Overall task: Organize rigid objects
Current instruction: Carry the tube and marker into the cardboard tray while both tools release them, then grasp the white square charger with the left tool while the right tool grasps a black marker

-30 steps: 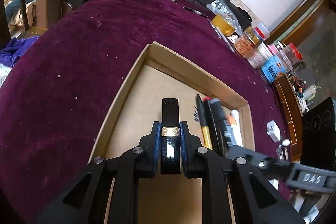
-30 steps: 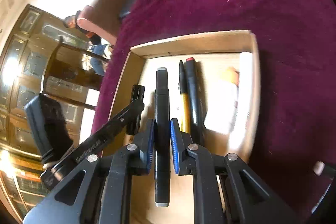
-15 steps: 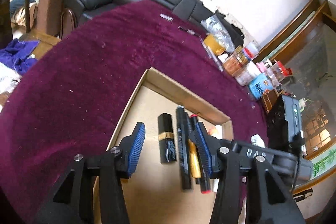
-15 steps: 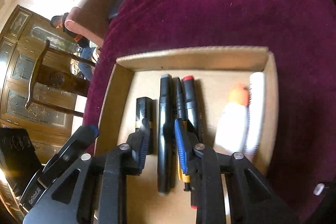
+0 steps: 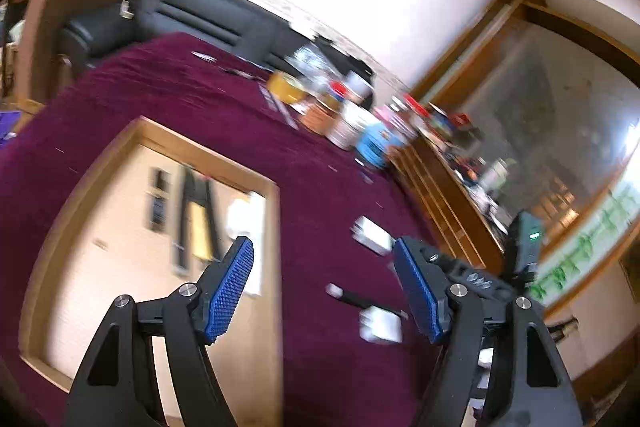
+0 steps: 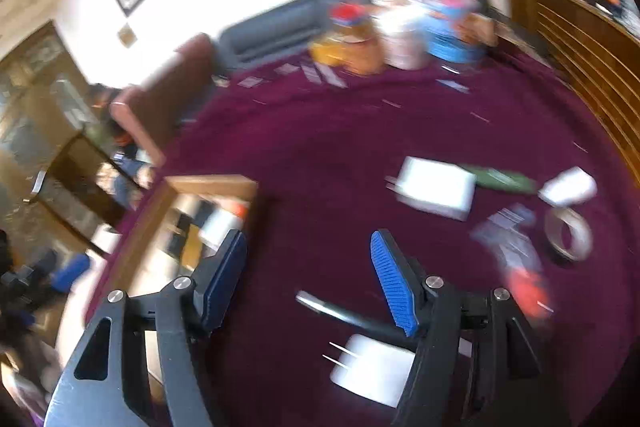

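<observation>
The cardboard tray [image 5: 276, 227] lies on the maroon tablecloth [image 5: 320, 195], and inside it a black lipstick tube [image 5: 158, 203], dark markers [image 5: 188, 215] and a white bottle [image 5: 240, 215] sit side by side, though blur softens their outlines. In the right wrist view the same tray [image 6: 212, 182] sits at the left, its contents smeared. On the cloth to the tray's right lie a white plug adapter [image 6: 372, 367], a black pen [image 6: 340, 313], a white box [image 6: 436, 187], a green strip [image 6: 500, 179], a tape roll [image 6: 568, 233] and what may be a red-tipped tool [image 6: 528, 291]. The left gripper [image 5: 324, 291] hangs over the cloth, jaws opening with nothing between them. The right gripper [image 6: 308, 275] is likewise opening and empty. Jars [image 5: 352, 123] crowd the table's far edge.
</observation>
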`<action>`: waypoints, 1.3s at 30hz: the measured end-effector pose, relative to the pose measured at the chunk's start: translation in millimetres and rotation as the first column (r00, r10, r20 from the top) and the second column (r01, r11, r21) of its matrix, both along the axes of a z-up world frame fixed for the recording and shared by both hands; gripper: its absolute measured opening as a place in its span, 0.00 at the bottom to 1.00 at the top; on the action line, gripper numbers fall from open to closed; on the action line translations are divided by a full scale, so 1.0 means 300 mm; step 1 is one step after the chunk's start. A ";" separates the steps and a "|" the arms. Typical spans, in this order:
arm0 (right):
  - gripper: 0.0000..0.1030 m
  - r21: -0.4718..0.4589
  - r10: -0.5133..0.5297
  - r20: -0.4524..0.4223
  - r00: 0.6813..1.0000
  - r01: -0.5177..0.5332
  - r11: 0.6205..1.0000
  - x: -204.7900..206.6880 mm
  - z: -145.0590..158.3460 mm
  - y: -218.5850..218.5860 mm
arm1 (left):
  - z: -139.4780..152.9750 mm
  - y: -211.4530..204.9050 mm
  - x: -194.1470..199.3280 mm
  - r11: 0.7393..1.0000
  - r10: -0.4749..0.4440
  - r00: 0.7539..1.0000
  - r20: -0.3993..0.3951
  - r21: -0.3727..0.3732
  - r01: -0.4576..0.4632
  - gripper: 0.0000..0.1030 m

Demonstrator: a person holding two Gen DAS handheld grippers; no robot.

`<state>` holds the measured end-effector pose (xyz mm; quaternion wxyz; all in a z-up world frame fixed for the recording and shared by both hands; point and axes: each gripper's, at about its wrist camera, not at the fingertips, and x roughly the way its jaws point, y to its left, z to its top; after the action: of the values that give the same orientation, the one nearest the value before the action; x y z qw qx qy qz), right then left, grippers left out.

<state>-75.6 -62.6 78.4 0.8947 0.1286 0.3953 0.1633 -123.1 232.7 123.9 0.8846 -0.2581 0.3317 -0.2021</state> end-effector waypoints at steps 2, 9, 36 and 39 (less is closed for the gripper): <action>0.62 -0.002 -0.051 -0.054 0.997 0.051 0.999 -0.039 -0.064 -0.112 | -0.016 -0.077 -0.012 0.999 -0.047 0.999 -0.016 -0.006 0.047 0.65; 0.62 0.118 -0.069 -0.130 0.989 0.084 0.989 -0.120 -0.176 -0.292 | -0.137 -0.284 -0.022 0.989 -0.137 0.978 -0.155 0.029 0.143 0.65; 0.65 0.123 0.099 -0.152 0.983 -0.080 0.989 0.021 -0.205 -0.179 | -0.304 -0.531 0.062 0.857 -0.122 0.979 -0.162 0.481 0.186 0.65; 0.65 0.108 0.120 -0.171 0.978 -0.103 0.989 0.045 -0.217 -0.146 | -0.355 -0.573 0.107 0.818 -0.121 0.975 -0.187 0.538 0.205 0.63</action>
<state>-62.1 -106.6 13.3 0.8379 0.1644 0.4715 0.2205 -91.0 60.9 17.3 0.8744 0.0243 0.4597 -0.1533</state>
